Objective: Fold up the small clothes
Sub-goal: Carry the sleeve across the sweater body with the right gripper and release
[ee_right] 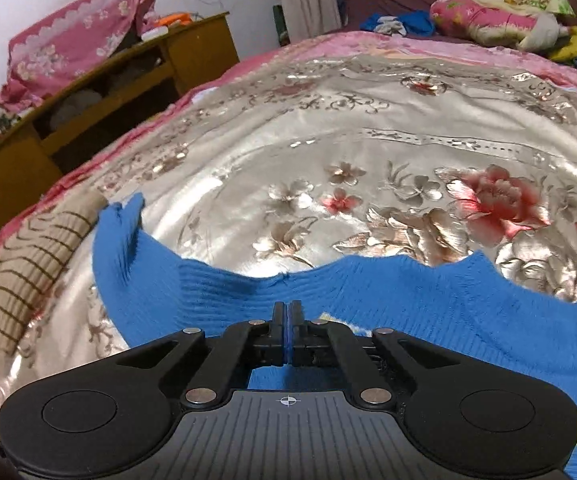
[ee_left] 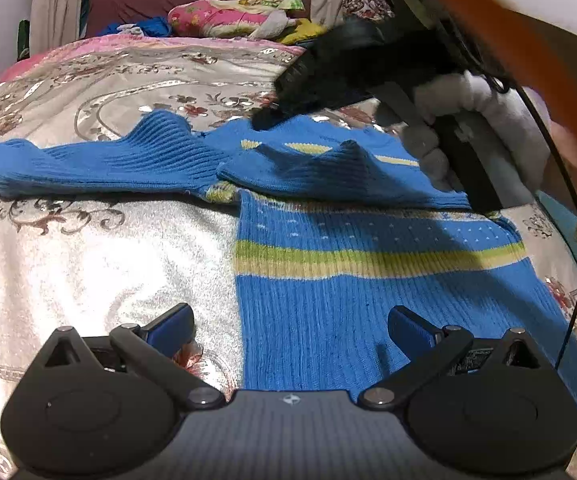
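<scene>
The blue sweater (ee_left: pixel 368 300) is lying spread on the flowered bedspread (ee_left: pixel 88 248), one sleeve (ee_left: pixel 88 164) stretching out sideways and the other folded across its chest. The right gripper (ee_right: pixel 287 312) is sitting pinched closed at the sweater's upper edge, though whether fabric is caught is unclear. The left gripper (ee_left: pixel 290 330) is hovering wide open, one finger over the hem.
</scene>
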Action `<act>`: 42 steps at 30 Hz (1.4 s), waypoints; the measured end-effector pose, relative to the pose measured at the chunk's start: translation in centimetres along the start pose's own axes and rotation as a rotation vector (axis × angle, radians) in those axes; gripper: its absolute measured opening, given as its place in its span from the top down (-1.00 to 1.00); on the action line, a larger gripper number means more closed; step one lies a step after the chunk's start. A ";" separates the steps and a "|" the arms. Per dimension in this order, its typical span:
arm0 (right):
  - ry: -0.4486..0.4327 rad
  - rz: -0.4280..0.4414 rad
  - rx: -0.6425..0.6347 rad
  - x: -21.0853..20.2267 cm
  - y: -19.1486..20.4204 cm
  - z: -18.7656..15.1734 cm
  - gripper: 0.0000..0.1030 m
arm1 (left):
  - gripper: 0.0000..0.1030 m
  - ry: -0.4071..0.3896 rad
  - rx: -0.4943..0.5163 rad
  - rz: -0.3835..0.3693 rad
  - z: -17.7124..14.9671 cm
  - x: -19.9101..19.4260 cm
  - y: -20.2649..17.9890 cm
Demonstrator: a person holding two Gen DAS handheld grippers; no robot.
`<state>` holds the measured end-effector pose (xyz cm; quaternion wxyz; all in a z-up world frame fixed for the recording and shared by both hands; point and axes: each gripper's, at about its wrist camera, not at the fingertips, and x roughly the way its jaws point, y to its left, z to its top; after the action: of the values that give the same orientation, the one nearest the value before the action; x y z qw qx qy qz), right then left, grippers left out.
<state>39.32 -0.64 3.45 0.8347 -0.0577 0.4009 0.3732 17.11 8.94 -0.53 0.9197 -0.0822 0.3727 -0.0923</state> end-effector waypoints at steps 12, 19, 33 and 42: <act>0.058 -0.025 0.075 0.1 -3.7 -2.1 0.30 | -1.00 0.004 0.000 -0.013 -0.2 -0.1 0.3; 0.055 0.019 0.077 0.4 -3.4 -1.8 0.89 | -1.00 0.012 0.002 -0.013 -0.2 0.2 0.3; -0.041 -0.021 -0.040 0.3 0.7 0.2 0.56 | -1.00 0.000 0.014 -0.019 -0.3 -0.1 0.0; -0.139 -0.148 0.083 -7.5 -1.7 -6.1 0.53 | -1.00 -0.023 0.017 0.002 -0.3 -0.3 -0.2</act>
<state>33.62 -8.58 4.29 0.8874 -0.0267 0.3517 0.2968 16.64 8.77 -0.44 0.9248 -0.0751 0.3612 -0.0935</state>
